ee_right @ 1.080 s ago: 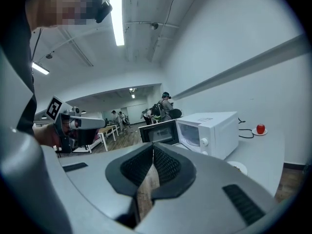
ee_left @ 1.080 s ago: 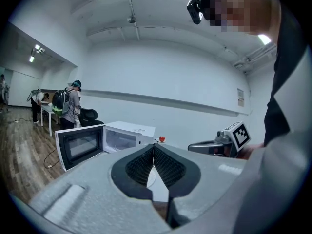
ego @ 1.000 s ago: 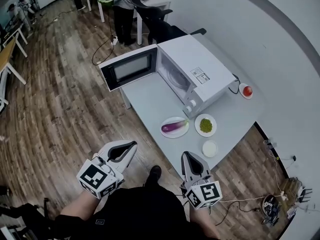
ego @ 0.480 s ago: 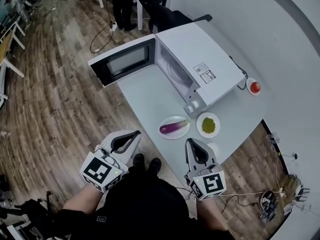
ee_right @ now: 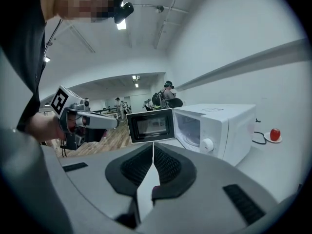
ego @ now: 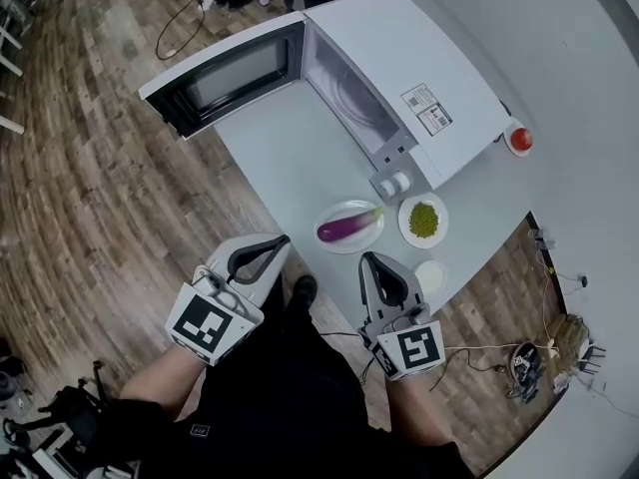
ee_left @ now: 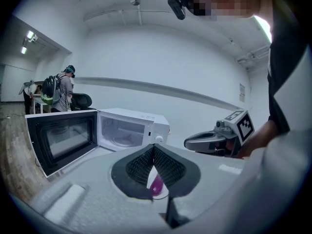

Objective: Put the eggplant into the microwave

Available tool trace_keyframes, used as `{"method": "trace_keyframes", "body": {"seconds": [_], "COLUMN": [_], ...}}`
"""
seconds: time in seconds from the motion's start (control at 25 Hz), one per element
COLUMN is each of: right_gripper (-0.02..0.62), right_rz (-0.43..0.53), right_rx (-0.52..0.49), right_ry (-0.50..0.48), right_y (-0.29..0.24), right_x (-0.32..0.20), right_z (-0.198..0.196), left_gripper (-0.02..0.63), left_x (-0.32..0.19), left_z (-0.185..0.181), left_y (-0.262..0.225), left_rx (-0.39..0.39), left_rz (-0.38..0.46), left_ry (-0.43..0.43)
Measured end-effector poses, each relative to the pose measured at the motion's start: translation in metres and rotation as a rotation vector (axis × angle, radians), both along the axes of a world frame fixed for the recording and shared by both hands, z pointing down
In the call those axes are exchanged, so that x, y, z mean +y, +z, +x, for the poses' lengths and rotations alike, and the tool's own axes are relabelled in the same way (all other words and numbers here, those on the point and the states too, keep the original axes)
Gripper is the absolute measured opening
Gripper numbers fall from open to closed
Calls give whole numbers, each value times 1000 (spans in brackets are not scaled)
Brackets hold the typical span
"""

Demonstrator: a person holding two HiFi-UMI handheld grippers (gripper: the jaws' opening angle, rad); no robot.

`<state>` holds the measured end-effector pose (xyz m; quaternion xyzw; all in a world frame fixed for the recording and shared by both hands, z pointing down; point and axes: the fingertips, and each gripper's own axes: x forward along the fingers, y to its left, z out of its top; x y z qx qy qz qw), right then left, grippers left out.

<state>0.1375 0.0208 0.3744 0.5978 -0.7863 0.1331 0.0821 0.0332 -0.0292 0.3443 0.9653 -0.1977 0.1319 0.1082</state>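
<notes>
- The eggplant [ego: 347, 228] lies on an oval plate [ego: 351, 246] on the counter [ego: 285, 158], just in front of the microwave [ego: 439, 88]; its door [ego: 225, 73] stands open to the left.
- The left tool [ego: 284, 239] hovers at the near edge of the counter, clenched on nothing.
- The right tool [ego: 367, 258] is near the plate, also clenched and empty.
- Right of the eggplant stands a dish [ego: 403, 222] with something green, perhaps peas.

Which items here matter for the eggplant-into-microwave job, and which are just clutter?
Job:
- eggplant, lying on a plate
- microwave, door open
- left gripper and right gripper, both shut and empty

Lying about:
- plate of green food
- small white dish
- red round item beyond the microwave
</notes>
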Motion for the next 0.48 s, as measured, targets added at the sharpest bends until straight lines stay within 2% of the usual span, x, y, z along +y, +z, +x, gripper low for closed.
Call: {"method": "trace_keyframes", "body": {"seconds": [0.16,0.48], "right_gripper": [18,18], "right_rz": [-27,-97], "right_rx": [30,148], "right_ry": [12,31], "right_y": [28,83], "right_x": [-4,-8], "right_z": [8,22], "left_gripper": [8,8], "left_x": [-5,-26], "left_z": [10,7], "left_y": [22,58], "left_rx": [0,-50], "left_rz": [3,11], "left_ry": [43,-6]}}
